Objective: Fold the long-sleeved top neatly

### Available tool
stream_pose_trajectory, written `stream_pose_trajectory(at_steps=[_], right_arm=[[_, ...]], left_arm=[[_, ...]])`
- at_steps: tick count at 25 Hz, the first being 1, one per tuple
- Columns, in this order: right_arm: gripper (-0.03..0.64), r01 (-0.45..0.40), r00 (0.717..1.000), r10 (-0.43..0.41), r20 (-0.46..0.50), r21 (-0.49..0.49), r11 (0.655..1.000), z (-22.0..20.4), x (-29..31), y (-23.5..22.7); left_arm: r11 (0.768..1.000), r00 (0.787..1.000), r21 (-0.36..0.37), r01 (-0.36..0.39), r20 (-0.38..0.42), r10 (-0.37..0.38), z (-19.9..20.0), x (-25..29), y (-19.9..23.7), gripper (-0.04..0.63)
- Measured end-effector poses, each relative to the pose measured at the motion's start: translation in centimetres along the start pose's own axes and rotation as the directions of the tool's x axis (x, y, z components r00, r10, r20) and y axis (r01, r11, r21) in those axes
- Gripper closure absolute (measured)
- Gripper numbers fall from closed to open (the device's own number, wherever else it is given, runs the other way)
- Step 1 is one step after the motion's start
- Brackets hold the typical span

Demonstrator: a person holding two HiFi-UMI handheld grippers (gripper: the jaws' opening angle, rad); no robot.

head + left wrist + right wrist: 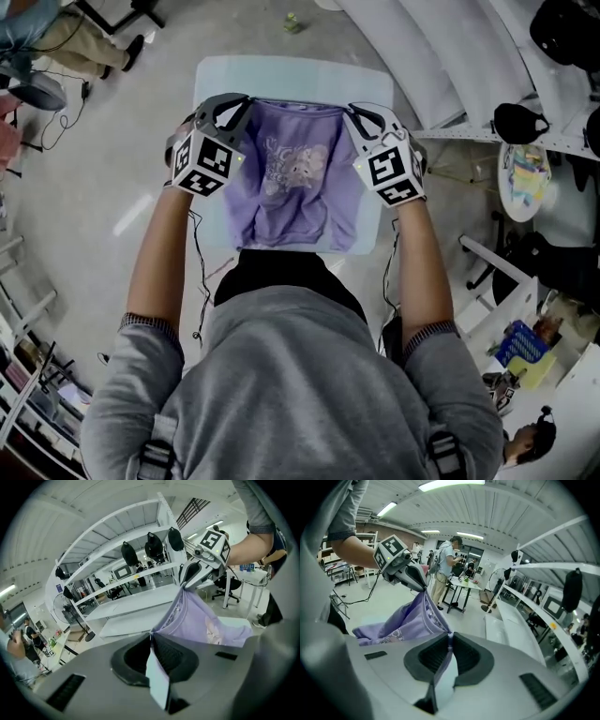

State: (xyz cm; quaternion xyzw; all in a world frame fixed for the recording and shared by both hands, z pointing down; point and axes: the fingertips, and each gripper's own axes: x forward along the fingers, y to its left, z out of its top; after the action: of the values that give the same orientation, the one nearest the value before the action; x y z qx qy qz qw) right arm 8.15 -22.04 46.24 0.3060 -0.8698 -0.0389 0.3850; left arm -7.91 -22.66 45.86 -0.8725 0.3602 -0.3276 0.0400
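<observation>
This is a lab or workshop hall. White shelving racks point(136, 603), a standing fan point(63, 609), a work table point(466, 584) and ceiling strip lights point(450, 484) show it.

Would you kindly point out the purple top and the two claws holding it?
purple top point(295, 171), head view, on its printed chest.
left claw point(151, 635), left gripper view, where its tips pinch the fabric.
right claw point(450, 634), right gripper view, where its tips pinch the fabric.

You won't find any readable words or numbers here. The print on the purple top point(295, 169) is too blurred to read, and the two marker cubes point(202, 165) point(395, 174) carry only black-and-white square patterns.
</observation>
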Motion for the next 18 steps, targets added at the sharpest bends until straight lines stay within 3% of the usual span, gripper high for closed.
stream_pose_trajectory(at_steps=[8,18], right_arm=[[0.574,0.009,0.997,-0.008,-0.083,0.015,1.000,-3.2,8.1,-2.0],[0.574,0.021,0.988,-0.018,-0.155,0.020,1.000,-7.5,17.3,-4.1]], left_arm=[[0.997,0.996,-0.012,0.073,-0.048,-0.073,-5.1,7.4,2.7,0.557],[0.992,0.991,-0.072,0.102,-0.083,-0.108,-11.1,16.0,5.2,0.557]])
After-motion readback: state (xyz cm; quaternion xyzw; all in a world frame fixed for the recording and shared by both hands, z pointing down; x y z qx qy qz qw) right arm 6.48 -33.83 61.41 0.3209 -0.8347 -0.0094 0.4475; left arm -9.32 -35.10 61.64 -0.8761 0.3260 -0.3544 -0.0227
